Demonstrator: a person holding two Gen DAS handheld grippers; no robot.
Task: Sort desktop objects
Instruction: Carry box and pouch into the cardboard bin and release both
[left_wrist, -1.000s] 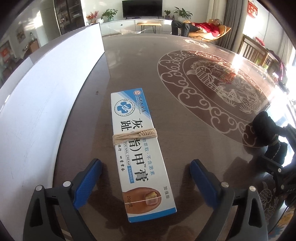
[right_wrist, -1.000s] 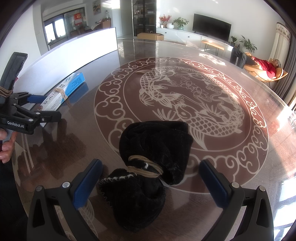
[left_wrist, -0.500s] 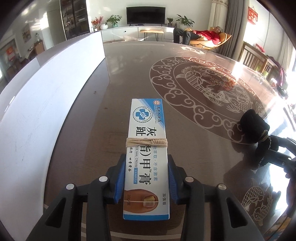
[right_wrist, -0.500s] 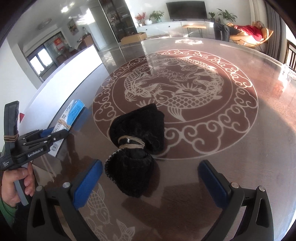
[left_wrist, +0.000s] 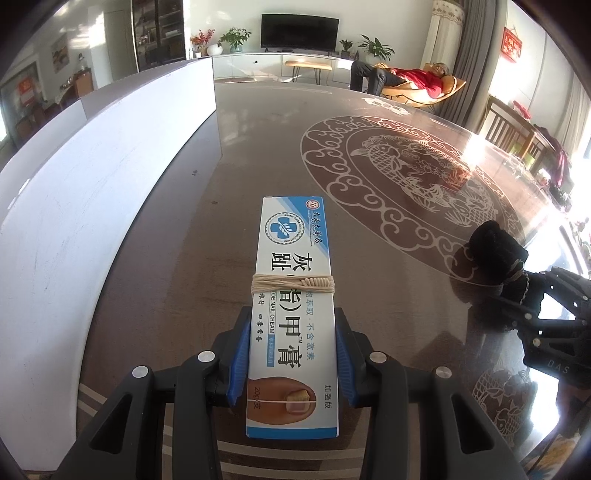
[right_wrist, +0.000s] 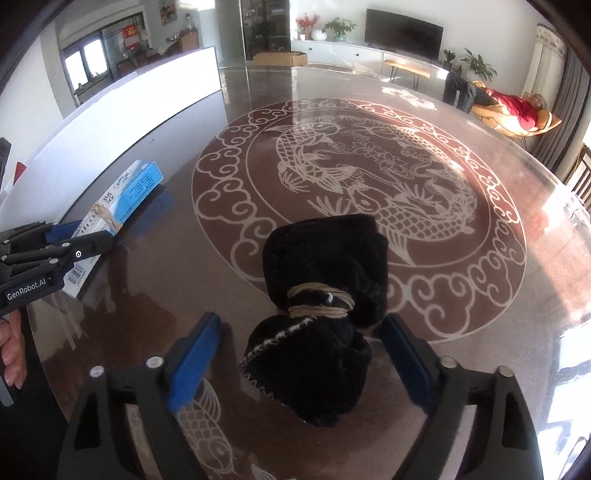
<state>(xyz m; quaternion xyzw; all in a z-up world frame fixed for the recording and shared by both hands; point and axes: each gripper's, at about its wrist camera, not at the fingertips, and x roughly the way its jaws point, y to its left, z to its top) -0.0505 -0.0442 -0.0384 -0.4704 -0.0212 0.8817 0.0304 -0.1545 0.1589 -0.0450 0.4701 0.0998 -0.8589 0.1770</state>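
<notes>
In the left wrist view, the blue pads of the left gripper (left_wrist: 291, 354) cover both long sides of the nail cream box (left_wrist: 291, 314) along its near half, and the small print between the jaws is too fine to read. The right gripper (left_wrist: 554, 314) is cut off by the right edge, and it hides the near end of the black cloth bundle (left_wrist: 496, 251). In the right wrist view, the left gripper (right_wrist: 79, 236) hides the box's (right_wrist: 125, 192) near half. The hand (right_wrist: 13, 350) holding it is cropped by the left edge. The bundle's (right_wrist: 325, 295) underside, between the right gripper's (right_wrist: 301, 360) jaws, is out of sight.
</notes>
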